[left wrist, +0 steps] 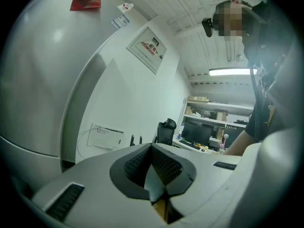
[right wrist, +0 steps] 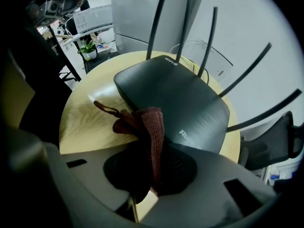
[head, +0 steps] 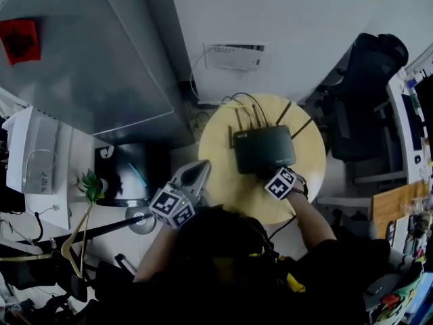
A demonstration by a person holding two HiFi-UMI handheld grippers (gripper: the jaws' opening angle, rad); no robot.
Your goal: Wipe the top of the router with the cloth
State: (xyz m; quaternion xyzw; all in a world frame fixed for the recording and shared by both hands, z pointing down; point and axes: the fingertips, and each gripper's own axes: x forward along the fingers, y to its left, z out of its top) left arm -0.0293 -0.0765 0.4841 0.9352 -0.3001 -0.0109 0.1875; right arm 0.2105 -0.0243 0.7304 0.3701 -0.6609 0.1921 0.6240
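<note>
Dark-red cloth (right wrist: 146, 127) hangs pinched in the clamped jaws of the right gripper (right wrist: 153, 167) at the near edge of the black router (right wrist: 180, 96) on the round table (right wrist: 80, 120), the left gripper (left wrist: 154, 170) closed on nothing off to the side; wiping looks about to begin, needing the cloth pressed down and swept across the top.

Looks like an office to me: swivel chair (head: 369, 90), monitor (left wrist: 197, 133) on a desk, shelves (left wrist: 216, 106) of boxes, strip light (left wrist: 230, 71).
</note>
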